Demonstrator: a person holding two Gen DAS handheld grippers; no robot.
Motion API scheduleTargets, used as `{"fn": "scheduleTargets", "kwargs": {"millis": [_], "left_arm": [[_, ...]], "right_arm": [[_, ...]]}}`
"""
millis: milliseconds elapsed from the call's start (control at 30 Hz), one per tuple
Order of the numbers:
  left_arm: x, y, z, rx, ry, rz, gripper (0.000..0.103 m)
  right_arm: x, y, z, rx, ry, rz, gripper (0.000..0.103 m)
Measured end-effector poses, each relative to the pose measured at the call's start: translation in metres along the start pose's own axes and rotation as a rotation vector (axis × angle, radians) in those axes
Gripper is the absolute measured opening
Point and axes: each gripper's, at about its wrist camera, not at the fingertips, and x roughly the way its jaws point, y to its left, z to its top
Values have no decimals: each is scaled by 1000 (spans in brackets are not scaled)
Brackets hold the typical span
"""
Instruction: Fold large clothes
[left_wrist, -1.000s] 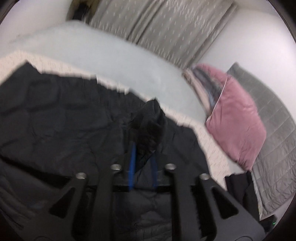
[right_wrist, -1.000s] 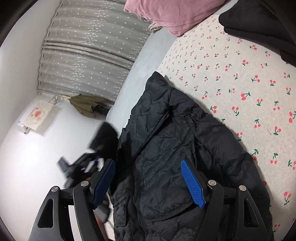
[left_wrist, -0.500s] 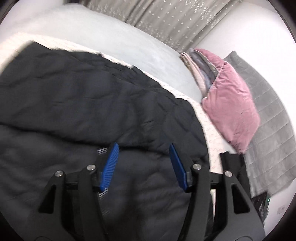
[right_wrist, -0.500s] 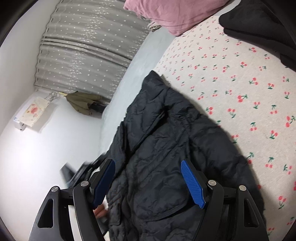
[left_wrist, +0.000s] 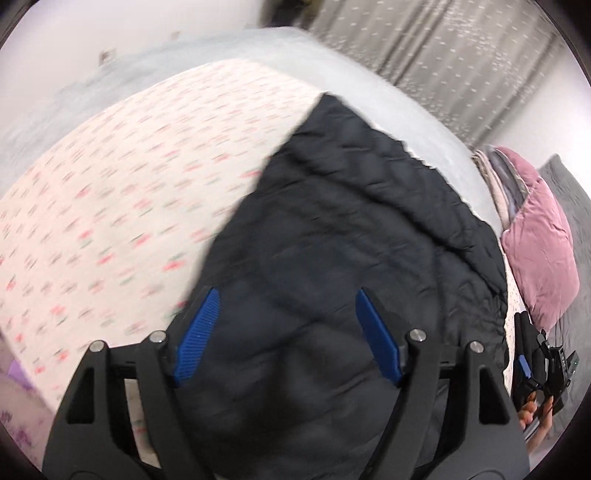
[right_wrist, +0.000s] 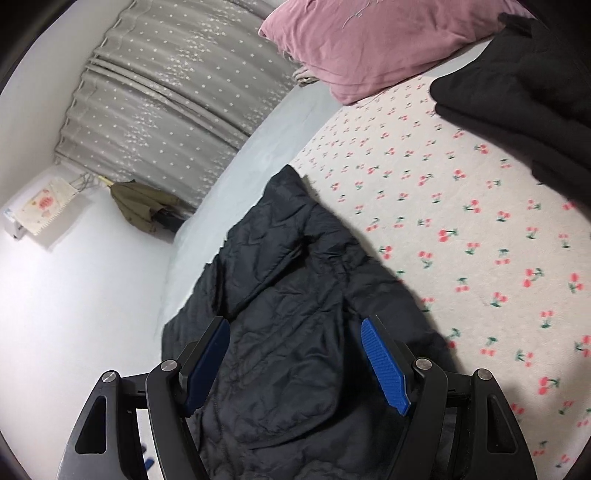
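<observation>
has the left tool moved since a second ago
Yes. The left tool has swung left: against the pink pillow, its view now takes in bare cherry-print sheet, and its jaws are opening over the black jacket.

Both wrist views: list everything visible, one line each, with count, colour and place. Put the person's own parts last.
jacket: one, black quilted, spread on the bed under both grippers
cherry-print sheet: one, white with red cherries, covering the bed
pillow: one, pink, at the bed's head
dark garment: one, black, beside the pillow
curtain: one, grey, star-dotted, behind the bed
olive cloth: one, hanging by the wall
left gripper: black, blue pads, jaws opening, nothing clamped
right gripper: black, blue pads, open above the jacket
</observation>
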Motion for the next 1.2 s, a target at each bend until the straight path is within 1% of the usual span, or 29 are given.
{"fn": "scheduleTargets", "kwargs": {"millis": [167,267,333,467,600,700,833,900,967,1000,1033,1067,1133,1167,1200], "left_arm": [[-15,55,-22,-9,43,35,77],[-13,84,-34,-45,80,26,77],[-9,94,-42,-43,103,12,77],[2,95,-54,-9,147,-16,77],[12,88,-62,18,169,-38,77],[16,83,-66,21,170,-46,77],[15,76,-70,47,171,-63,77],[15,72,-72,58,170,-58,76],[16,70,-73,66,170,-57,73],[18,68,-73,68,172,-59,68],[19,67,-73,69,175,-61,62],[21,66,-73,70,180,-65,59],[24,64,-72,64,185,-76,47],[25,64,-72,61,186,-80,43],[26,62,-72,62,187,-82,35]], "right_arm": [[-23,-9,-15,-25,1,27,75],[-46,-24,-38,-28,-10,-4,75],[-64,-40,-57,-23,-19,-25,75],[-97,-75,-86,-5,-14,-102,75],[-114,-99,-96,28,15,-157,75],[-109,-103,-100,10,57,-168,75],[-98,-104,-104,24,90,-136,73],[-90,-98,-105,11,108,-132,69],[-82,-93,-107,4,130,-123,57],[-79,-92,-108,3,139,-123,53],[-78,-92,-109,5,145,-120,46],[-77,-93,-110,12,150,-114,38],[-77,-97,-111,29,159,-101,32],[-75,-97,-112,34,161,-98,26],[-74,-98,-112,39,167,-89,22]]}}
